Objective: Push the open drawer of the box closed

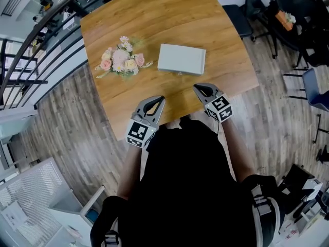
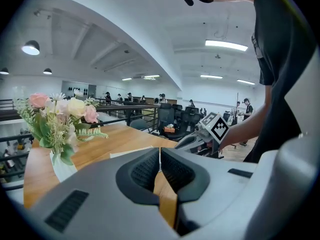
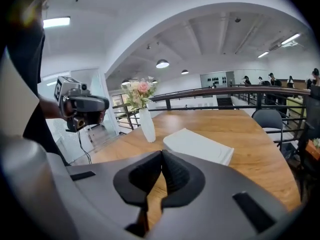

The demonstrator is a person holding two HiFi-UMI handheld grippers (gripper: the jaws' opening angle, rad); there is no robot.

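The white box (image 1: pixel 181 59) lies flat on the wooden worktop (image 1: pixel 154 19), a little toward its right edge and set back from the near edge. A small knob shows on the side that faces the person. From here I cannot tell whether the drawer stands out of the box at all.

To the box's left, nearer the worktop's left edge, a bunch of pink and cream flowers (image 1: pixel 121 60) stands in a white vase (image 3: pixel 146 125), apart from the box.

Both tools hang over the near edge, well short of the box. The left tool (image 1: pixel 158 103) has its jaws pressed together with nothing between them, only the wood showing below. The right tool (image 1: pixel 199 89) is likewise closed tight and empty, pointing toward the box's near right corner.
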